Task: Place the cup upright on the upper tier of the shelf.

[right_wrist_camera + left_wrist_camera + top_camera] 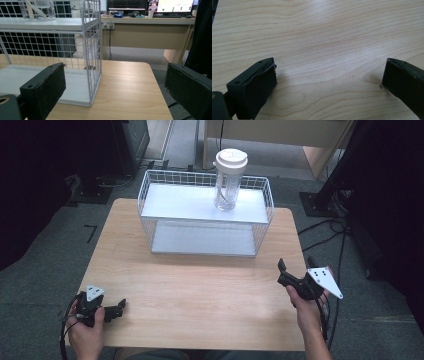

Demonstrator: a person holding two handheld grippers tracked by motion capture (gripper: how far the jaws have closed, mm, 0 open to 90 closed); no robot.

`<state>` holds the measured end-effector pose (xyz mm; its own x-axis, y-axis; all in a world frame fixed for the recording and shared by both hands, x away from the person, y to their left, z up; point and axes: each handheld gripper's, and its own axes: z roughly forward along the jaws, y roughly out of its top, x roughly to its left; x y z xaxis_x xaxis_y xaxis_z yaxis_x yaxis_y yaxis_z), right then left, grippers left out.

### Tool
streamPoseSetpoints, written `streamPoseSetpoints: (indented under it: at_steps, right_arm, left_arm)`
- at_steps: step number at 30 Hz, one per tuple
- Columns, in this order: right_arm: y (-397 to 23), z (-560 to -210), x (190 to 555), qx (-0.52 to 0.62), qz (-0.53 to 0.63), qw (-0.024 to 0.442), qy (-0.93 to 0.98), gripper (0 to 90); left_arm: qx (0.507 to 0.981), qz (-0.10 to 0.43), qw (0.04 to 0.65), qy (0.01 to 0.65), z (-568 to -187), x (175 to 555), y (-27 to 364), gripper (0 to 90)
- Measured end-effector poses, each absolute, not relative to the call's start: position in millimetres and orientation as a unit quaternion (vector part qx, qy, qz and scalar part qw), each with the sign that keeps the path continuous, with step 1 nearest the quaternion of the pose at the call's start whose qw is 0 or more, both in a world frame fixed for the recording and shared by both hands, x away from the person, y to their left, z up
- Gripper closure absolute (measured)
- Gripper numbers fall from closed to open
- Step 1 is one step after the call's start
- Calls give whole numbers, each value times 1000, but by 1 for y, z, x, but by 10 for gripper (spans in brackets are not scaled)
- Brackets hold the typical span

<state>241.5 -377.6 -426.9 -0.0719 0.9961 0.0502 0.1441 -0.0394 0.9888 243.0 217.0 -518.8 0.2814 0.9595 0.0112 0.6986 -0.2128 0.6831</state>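
Observation:
A clear plastic jug with a white lid (229,180) stands upright on the top shelf of a white wire rack (205,210) at the far side of the wooden table (200,295). My left gripper (121,306) rests near the front left corner, and its jaws (329,67) stand wide apart over bare wood. My right gripper (281,270) hovers at the table's right edge, pointing toward the rack. It is open (115,75) with nothing between the jaws. The rack's near corner (92,50) and the jug's base (37,10) show ahead of it.
The rack's lower shelf (202,239) holds nothing. Cables (332,227) and black stands lie on the grey floor right of the table. A pale desk (147,32) with monitors stands beyond the table. Bare wood stretches between the two grippers.

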Motion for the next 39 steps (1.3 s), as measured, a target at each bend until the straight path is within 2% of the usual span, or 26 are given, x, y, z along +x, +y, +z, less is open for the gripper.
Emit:
streamPoseSetpoints:
  at_steps: [28,37,39]
  right_arm:
    - [-419,-500,193,589,417,403,563,53]
    - [-430,-518,191,613,354,377,597,62]
    - [-431,-520,190,614,346,358,612,65]
  left_arm:
    - [746,224,291,556,-519,243,217,0]
    - [746,224,291,556,-519,243,217,0]
    - [746,224,291,556,-519,243,217,0]
